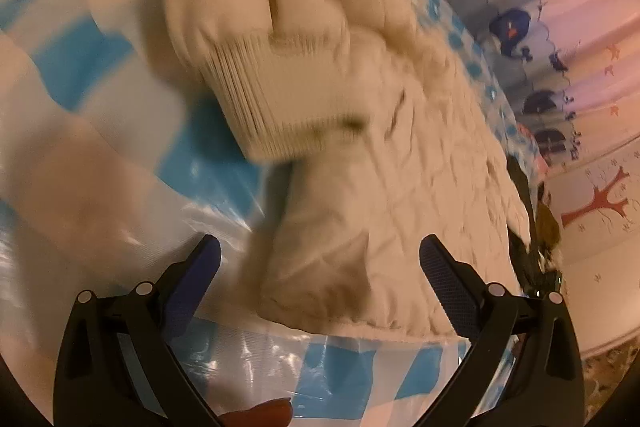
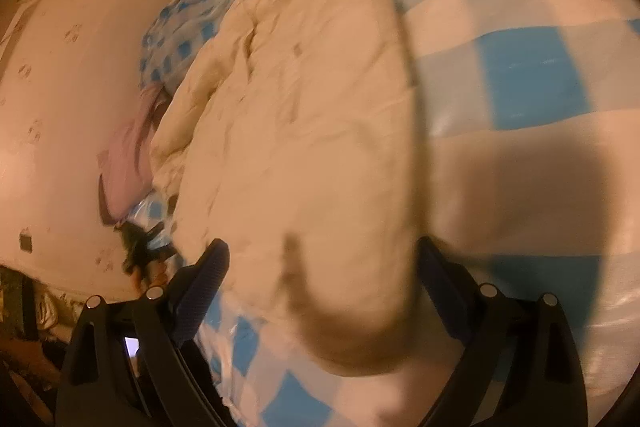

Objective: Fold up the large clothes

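Observation:
A cream quilted jacket (image 1: 400, 187) lies spread on a blue-and-white checked plastic tablecloth (image 1: 80, 59). One sleeve with a ribbed cuff (image 1: 288, 95) is blurred and lies over the jacket's body. My left gripper (image 1: 320, 267) is open just above the jacket's hem, with nothing pressed between its pads. In the right wrist view the same jacket (image 2: 300, 107) fills the middle, with the checked cloth (image 2: 532, 75) to its right. Over a rounded fold of the jacket my right gripper (image 2: 324, 267) stands wide open and holds nothing.
A curtain with dark blue whale shapes (image 1: 512, 31) and a pale patterned wall (image 2: 60, 87) lie beyond the table's far edge. A pink cloth (image 2: 124, 167) and a small dark object (image 2: 140, 247) sit at that edge. A red-brown shape (image 1: 260, 411) shows below the left gripper.

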The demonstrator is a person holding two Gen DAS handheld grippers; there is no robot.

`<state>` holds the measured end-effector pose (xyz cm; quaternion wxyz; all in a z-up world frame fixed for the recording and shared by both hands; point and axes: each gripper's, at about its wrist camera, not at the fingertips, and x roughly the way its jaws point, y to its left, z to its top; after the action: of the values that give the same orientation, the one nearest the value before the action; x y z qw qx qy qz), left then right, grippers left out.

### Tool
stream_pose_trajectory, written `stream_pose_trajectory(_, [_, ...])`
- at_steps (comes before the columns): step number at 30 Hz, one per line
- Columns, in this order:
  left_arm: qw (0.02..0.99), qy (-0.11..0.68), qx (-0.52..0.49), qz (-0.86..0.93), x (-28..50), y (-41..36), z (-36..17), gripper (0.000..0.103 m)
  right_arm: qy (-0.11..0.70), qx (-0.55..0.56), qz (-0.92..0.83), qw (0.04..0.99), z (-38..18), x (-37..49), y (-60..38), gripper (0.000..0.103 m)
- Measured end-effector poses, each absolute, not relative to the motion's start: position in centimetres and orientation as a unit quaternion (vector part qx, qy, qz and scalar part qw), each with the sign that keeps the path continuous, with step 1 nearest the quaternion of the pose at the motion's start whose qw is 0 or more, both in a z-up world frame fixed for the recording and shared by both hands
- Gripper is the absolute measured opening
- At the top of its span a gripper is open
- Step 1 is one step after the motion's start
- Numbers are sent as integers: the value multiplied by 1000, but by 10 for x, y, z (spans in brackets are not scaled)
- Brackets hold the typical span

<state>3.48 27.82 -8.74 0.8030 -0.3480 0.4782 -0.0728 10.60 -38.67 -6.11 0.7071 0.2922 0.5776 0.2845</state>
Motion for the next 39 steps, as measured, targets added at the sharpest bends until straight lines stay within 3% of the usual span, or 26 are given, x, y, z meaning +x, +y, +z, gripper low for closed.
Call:
stream_pose_trajectory(5, [798, 492, -332, -101, 51, 253, -92, 96, 583, 292, 304, 694, -64, 109, -366, 91])
stream_pose_trajectory(7, [795, 493, -330, -125, 54, 242, -87, 96, 577, 289, 301, 702, -64, 108, -366, 86])
stream_pose_trajectory(8, [794, 504, -320, -115, 58, 234, -88, 96, 577, 275, 294, 711, -64, 107, -365, 61])
stream_pose_trajectory(9, [791, 523, -301, -102, 63, 226, -91, 94, 580, 270, 283, 714, -65, 104, -363, 28])
stream_pose_trajectory(11, [791, 555, -250, -59, 68, 216, -95, 63, 575, 270, 278, 721, -66, 101, -364, 22])
stream_pose_trajectory(12, [791, 552, -260, -49, 68, 218, -95, 56, 573, 263, 275, 726, -65, 100, -363, 20])
stream_pose_trajectory(13, [791, 538, -286, -45, 66, 223, -94, 31, 568, 263, 276, 729, -62, 98, -361, 19])
stream_pose_trajectory(14, [791, 532, -298, -50, 66, 225, -92, 23, 562, 263, 277, 734, -58, 96, -361, 17])
stream_pose_trajectory(17, [805, 514, -290, -60, 62, 221, -78, 12, 535, 274, 286, 746, -36, 92, -359, 15])
stream_pose_trajectory(25, [828, 468, -289, -110, 23, 225, 17, 11, 482, 263, 343, 762, 49, 43, -347, 14])
stream_pose_trajectory(31, [806, 520, -257, -117, -44, 238, 11, 16, 515, 245, 347, 744, 48, -33, -348, 14])
stream_pose_trajectory(33, [795, 557, -215, -111, -69, 237, -14, 25, 566, 220, 333, 722, 21, -57, -348, 22])
stream_pose_trajectory(34, [793, 566, -203, -94, -76, 239, -25, 36, 582, 208, 320, 718, 11, -61, -348, 28])
stream_pose_trajectory(35, [794, 571, -195, -74, -78, 241, -30, 43, 606, 187, 291, 716, -3, -66, -353, 40])
stream_pose_trajectory(39, [826, 525, -203, 33, -84, 269, -14, 47, 585, 207, 226, 751, 7, -62, -388, 53])
